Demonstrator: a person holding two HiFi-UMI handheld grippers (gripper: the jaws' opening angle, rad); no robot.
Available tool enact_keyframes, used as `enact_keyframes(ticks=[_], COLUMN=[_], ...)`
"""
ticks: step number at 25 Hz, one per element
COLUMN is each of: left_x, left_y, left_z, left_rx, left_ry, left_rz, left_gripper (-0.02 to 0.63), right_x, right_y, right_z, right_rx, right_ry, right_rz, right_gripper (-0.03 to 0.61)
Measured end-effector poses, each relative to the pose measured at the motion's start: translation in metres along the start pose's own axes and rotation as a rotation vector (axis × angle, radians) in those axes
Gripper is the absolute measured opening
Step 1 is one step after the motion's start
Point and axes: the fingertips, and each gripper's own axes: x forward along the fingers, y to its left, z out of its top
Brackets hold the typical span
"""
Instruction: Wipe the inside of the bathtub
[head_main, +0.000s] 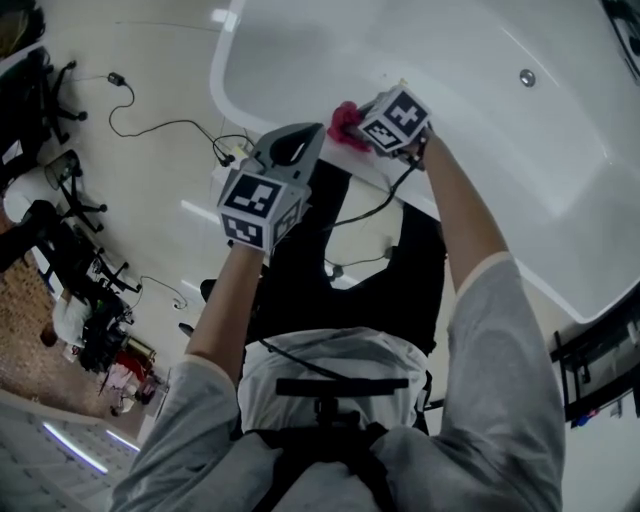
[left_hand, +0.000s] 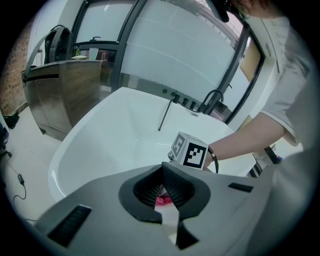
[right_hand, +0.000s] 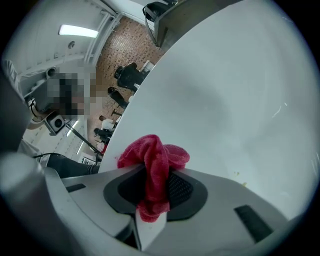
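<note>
My right claw (head_main: 362, 130) (right_hand: 155, 197) is clamped on a red cloth (head_main: 345, 122) (right_hand: 156, 165). The cloth stands bunched between the two jaw pads, with its folds spilling above them. The claw sits at the near rim of the white bathtub (head_main: 480, 130) (right_hand: 235, 100), by the tub's rounded end, and the cloth lies against the rim there. My right forearm (head_main: 462, 215) reaches straight forward, bare from wrist to elbow, with a grey sleeve above.

My left claw (head_main: 296, 146) (left_hand: 165, 192) has its jaws drawn close, with only a slit between them, and it carries nothing. A speck of the red cloth (left_hand: 163, 201) shows through that slit, beyond the jaws. This claw hangs outside the tub, just beside the right one and short of the rim. My left forearm (head_main: 225, 310) is bent up toward it.

The tub's inner wall is smooth and pale, with a round metal fitting (head_main: 527, 77) on the far slope. A dark arched faucet (left_hand: 212, 100) stands on the far rim, below tall windows (left_hand: 165, 45). A wooden counter (left_hand: 65, 90) flanks the tub's end. The floor (head_main: 150, 60) is pale, and black cables (head_main: 160, 125) trail across it toward office chairs (head_main: 55, 95). The right gripper view shows a brick wall (right_hand: 125, 45) and a ceiling light (right_hand: 77, 31).
</note>
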Motion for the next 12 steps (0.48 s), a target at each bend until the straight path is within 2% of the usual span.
enact_keyframes(ticks=[4, 8, 12], left_x=[0.005, 0.011, 0.017], left_y=[-0.008, -0.016, -0.020], left_z=[-0.006, -0.006, -0.007], left_rx=[-0.005, -0.007, -0.006], left_ry=[0.010, 0.013, 0.020], left_rz=[-0.012, -0.029, -0.036], left_gripper=[0.005, 0.005, 0.005], right_x=[-0.015, -0.035, -0.040], right_y=[-0.011, -0.030, -0.037], right_z=[-0.048, -0.106, -0.118], right_rx=[0.031, 0.108, 0.165], right_ry=[0.076, 0.138, 0.117], right_rz=[-0.012, -0.039, -0.022], right_gripper=[0.100, 0.100, 0.100])
